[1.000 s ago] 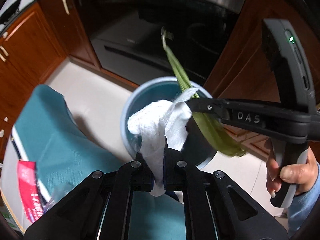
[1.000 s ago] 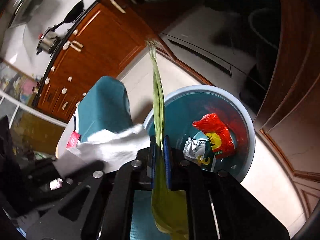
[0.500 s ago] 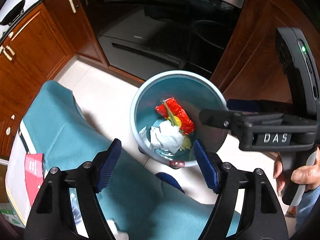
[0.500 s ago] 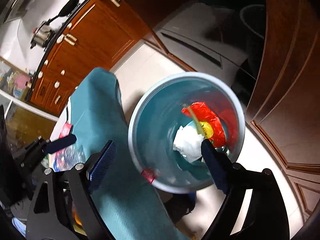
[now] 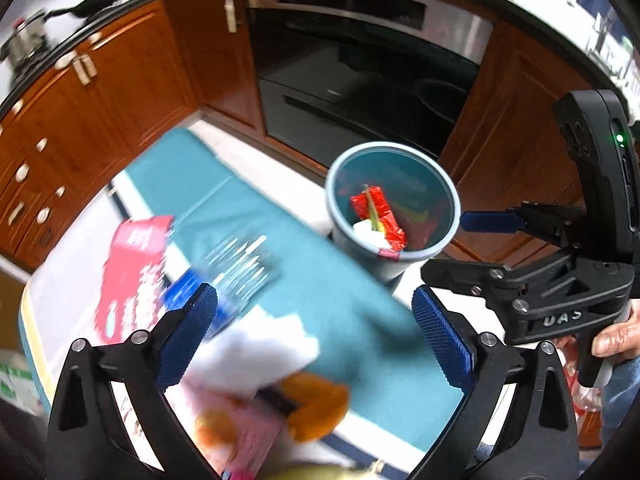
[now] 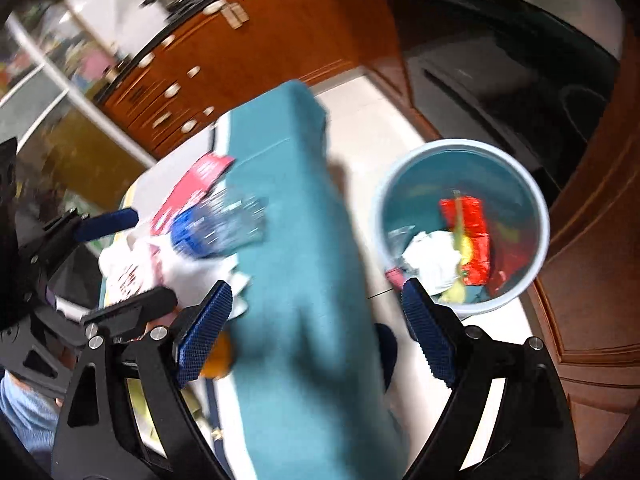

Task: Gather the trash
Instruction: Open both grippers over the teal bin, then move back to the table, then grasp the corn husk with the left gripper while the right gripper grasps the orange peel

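Bright, even indoor light; heavy motion blur smears both fisheye views, edges bowed and darkly vignetted.

Bin [image 6: 538, 248]: smooth plastic, grey rim, teal inside; holds a glossy red foil wrapper [image 6: 468, 228] and crumpled white paper tissue [image 6: 430, 262]. Table cover [image 5: 332, 280]: matt teal cloth. Cabinets [image 5: 120, 92]: polished reddish wood; gripper pads [image 5: 442, 342] rough, ribbed blue.

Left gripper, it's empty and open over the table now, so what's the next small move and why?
Probably lower the left gripper onto the white crumpled paper lying just ahead of its jaws. They have just been opening and hold nothing, the bin already has a red wrapper and tissue inside, and more litter, like the clear bottle, waits on the table.
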Action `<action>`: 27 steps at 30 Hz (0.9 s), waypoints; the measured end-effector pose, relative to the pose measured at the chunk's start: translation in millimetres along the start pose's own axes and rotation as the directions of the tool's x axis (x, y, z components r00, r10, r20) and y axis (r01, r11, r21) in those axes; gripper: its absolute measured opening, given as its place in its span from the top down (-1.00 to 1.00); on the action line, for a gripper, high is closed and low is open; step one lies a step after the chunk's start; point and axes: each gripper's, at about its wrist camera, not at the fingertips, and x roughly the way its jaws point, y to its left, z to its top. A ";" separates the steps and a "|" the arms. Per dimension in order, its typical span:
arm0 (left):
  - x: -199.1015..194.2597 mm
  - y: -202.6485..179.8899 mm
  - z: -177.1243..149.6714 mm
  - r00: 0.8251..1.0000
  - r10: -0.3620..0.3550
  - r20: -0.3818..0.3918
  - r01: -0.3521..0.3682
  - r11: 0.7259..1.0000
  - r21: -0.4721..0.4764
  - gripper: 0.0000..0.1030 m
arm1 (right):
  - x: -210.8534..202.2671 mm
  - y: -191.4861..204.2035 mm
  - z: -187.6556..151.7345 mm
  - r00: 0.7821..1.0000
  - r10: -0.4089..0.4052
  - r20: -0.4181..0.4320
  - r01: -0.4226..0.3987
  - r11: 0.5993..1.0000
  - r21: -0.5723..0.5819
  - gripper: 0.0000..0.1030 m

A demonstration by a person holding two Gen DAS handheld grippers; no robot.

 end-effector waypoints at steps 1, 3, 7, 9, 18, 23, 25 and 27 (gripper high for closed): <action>-8.8 9.0 -10.1 1.000 0.003 0.007 -0.002 1.000 -0.017 -0.92 | -1.1 10.8 -3.2 1.000 0.003 -0.006 -0.003 1.000 -0.020 -0.62; -20.3 22.2 -25.6 1.000 0.008 0.016 -0.007 0.999 -0.040 -0.92 | -1.1 36.4 -11.3 0.999 0.019 -0.029 -0.021 0.998 -0.060 -0.62; -41.0 54.6 -68.6 0.999 0.040 0.021 -0.038 0.995 -0.087 -0.92 | 4.6 72.0 -28.6 0.996 0.038 -0.077 -0.046 0.993 -0.111 -0.68; -46.1 67.0 -87.4 0.999 0.040 0.016 -0.038 0.992 -0.119 -0.92 | 12.5 86.2 -39.8 0.993 0.042 -0.113 -0.057 0.990 -0.130 -0.68; -35.3 44.8 -150.7 0.995 -0.071 -0.070 0.068 0.997 -0.039 -0.92 | 43.4 99.1 -84.5 0.973 0.048 -0.225 -0.077 0.990 -0.121 -0.68; -25.1 -5.2 -175.3 0.989 -0.070 -0.132 0.098 0.971 0.218 -0.92 | 41.7 81.7 -97.3 0.970 0.064 -0.236 -0.078 0.996 -0.049 -0.68; -17.0 -15.8 -183.8 0.986 -0.048 -0.159 0.091 0.956 0.277 -0.92 | 41.3 76.9 -101.7 0.968 0.071 -0.241 -0.080 0.996 -0.030 -0.68; -5.0 -20.1 -189.8 0.981 -0.011 -0.195 0.071 0.950 0.304 -0.92 | 41.0 72.0 -106.8 0.967 0.076 -0.243 -0.082 0.996 -0.016 -0.68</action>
